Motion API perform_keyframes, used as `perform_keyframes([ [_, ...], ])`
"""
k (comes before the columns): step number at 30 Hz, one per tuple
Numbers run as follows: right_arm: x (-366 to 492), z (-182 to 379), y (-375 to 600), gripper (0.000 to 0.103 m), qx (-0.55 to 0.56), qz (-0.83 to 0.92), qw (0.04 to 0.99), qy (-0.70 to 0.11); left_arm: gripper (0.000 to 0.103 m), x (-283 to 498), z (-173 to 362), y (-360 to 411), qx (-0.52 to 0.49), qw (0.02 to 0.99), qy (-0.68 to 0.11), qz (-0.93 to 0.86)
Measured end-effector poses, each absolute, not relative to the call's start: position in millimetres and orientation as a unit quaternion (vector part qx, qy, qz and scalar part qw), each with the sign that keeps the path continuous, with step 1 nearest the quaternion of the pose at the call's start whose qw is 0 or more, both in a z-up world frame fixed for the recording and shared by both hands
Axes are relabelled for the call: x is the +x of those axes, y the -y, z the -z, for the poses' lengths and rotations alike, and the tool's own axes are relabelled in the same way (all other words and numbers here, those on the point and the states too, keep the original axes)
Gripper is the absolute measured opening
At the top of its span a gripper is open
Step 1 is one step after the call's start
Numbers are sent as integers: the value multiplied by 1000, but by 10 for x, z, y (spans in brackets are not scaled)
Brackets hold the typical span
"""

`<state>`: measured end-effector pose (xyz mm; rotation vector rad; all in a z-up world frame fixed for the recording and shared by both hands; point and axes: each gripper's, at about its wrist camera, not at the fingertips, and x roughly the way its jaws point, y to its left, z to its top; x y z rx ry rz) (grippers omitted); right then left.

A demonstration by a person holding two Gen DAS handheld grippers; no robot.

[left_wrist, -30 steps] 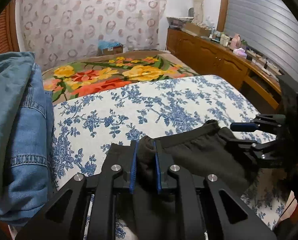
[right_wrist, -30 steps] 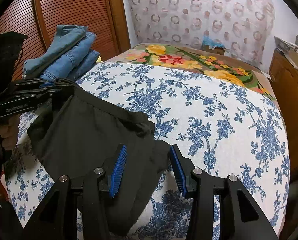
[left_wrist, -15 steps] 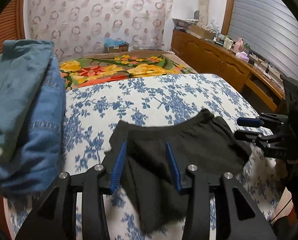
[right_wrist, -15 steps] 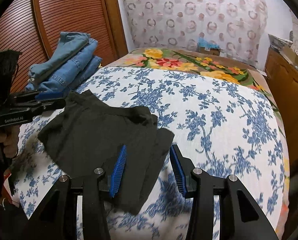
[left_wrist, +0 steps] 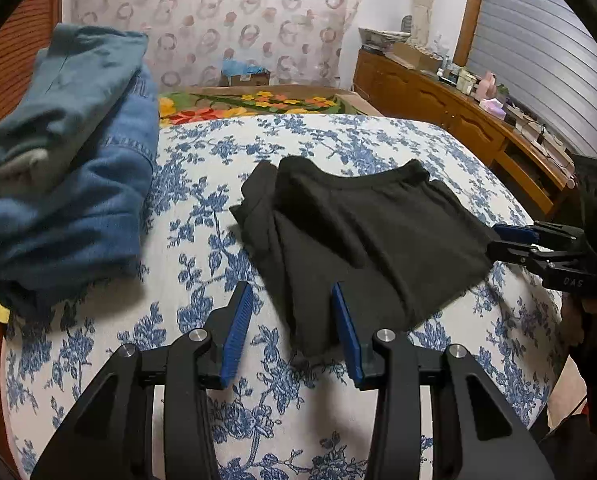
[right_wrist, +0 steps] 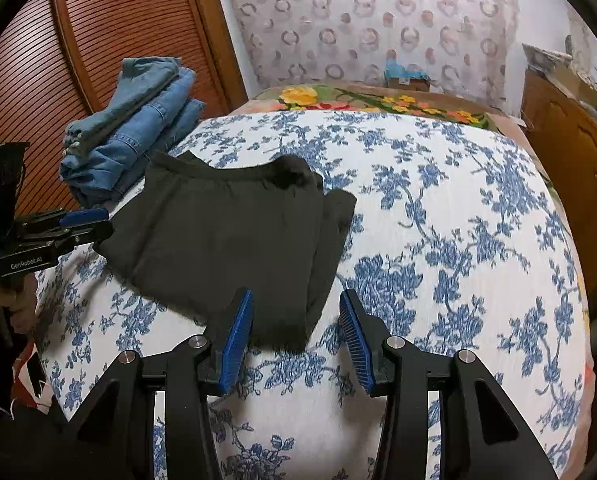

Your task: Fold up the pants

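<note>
Pants (left_wrist: pixel 362 236), black and folded into a compact bundle, are lying flat on the bed (left_wrist: pixel 202 360), on its blue-flowered white cover, with the waistband edge facing the far side of the room. You are holding your left gripper (left_wrist: pixel 292 330) just short of the bundle's near corner; its blue pads (left_wrist: pixel 238 332) are standing partly apart and gripping nothing, with the corner of the cloth lying below and beyond them, not pinched. You are holding your right gripper (right_wrist: pixel 296 336) the same way at the other near corner: its blue pads (right_wrist: pixel 356 336) are standing partly apart, nothing is between them, and the dark hem is lying on the cover just ahead. In each wrist view the other gripper is showing at the side edge of the bundle, right beside the cloth; whether it is touching the fabric I cannot tell. A stack of folded jeans (left_wrist: pixel 66 168) is sitting on the bed to the left of the pants, close to them but apart, against the slatted wooden door (right_wrist: pixel 110 36). A bright flowered blanket (right_wrist: pixel 378 104) is covering the far end of the bed
</note>
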<state>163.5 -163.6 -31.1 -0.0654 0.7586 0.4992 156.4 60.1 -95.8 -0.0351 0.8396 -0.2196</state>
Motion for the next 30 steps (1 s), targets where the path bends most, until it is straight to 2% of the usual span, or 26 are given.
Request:
perform_keyframes([
  [10,1659,364,1611,46,-13,-245,894,-374,42,1512,1025,-537,-31,904,-406,126],
  [11,1660,365,1602,37,-11,-246,895,-373,42,1527,1049,-527,-33,902,-411,128],
  [16,1668,389,1566,25,-5,-247,893,-376,42,1568,1144,-492,-31,898,-423,122],
  [17,1661,392,1563,15,-6,-247,894,-374,42,1572,1163,-505,-35,897,-423,124],
  [18,1652,394,1560,12,-7,-249,894,-373,39,1565,1166,-520,-39,897,-422,127],
  [19,1639,389,1564,11,-7,-249,896,-368,26,1556,1161,-529,-43,896,-421,135],
  [21,1603,367,1600,8,-4,-242,902,-356,16,1517,1124,-540,-44,899,-413,139],
  [30,1267,333,1690,7,-4,-236,913,-333,14,1231,927,-567,-46,909,-388,143],
])
